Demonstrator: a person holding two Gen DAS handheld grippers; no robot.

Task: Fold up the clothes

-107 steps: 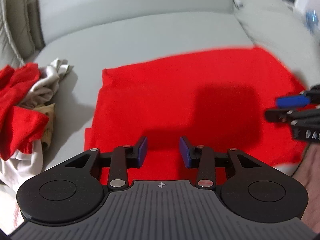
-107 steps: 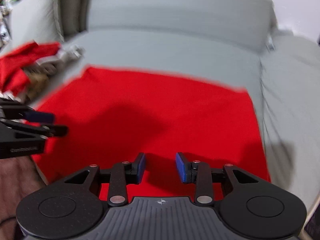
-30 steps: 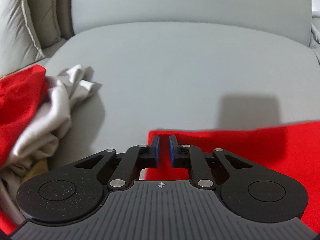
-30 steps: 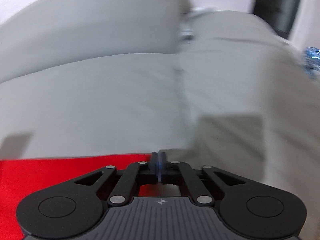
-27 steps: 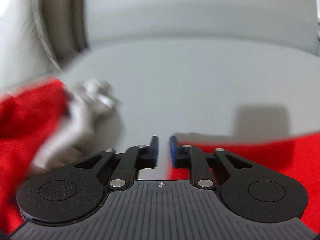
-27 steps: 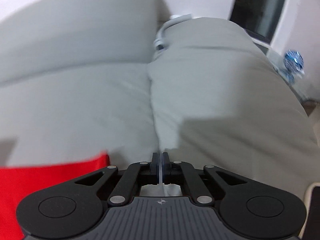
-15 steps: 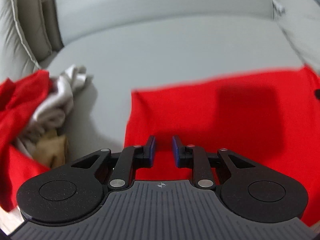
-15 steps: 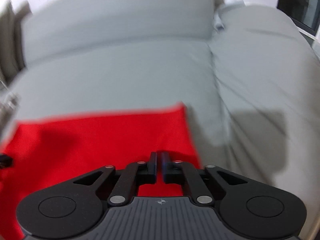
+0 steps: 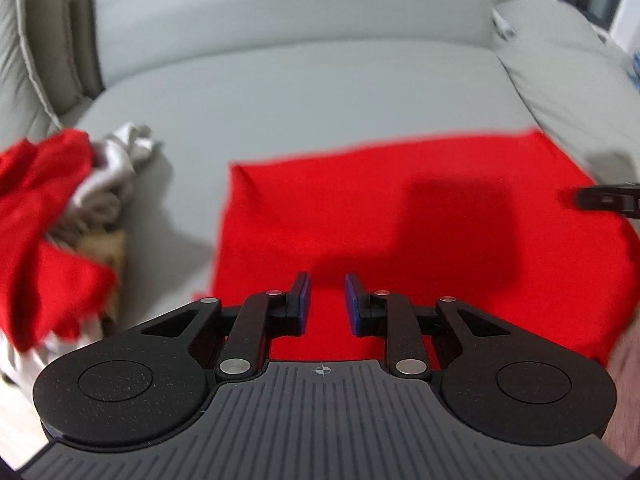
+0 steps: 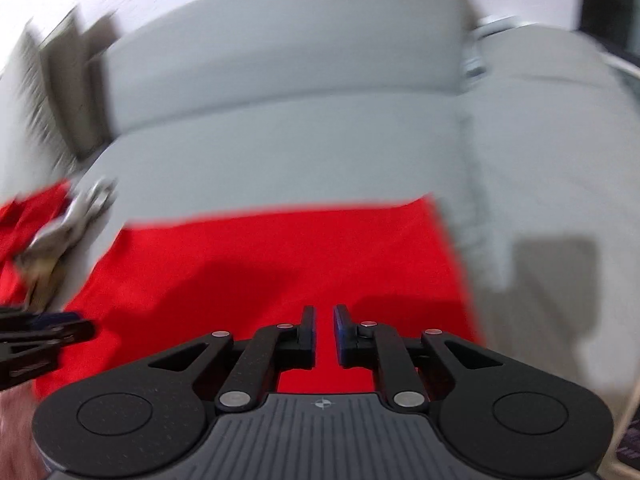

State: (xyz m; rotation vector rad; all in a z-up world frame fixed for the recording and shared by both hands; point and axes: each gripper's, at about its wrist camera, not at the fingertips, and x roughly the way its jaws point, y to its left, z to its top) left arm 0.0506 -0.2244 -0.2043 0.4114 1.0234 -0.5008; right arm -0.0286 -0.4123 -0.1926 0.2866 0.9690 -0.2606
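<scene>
A red garment lies flat and folded on the grey sofa seat; the right wrist view shows the same red garment, blurred. My left gripper hovers over its near left part, open a small way with nothing between the blue pads. My right gripper hangs over its near right part; its jaws are opening, a narrow gap shows, and nothing is in it. Each gripper's tip appears at the edge of the other's view: the right gripper, the left gripper.
A heap of clothes, red, beige and white, sits at the left on the seat. The sofa back rises behind, a side cushion at far left, another seat section at right.
Both grippers let go of the red garment's far edge and drew back toward its near side. The left jaws widened a little; the right jaws, shut a second ago, have parted.
</scene>
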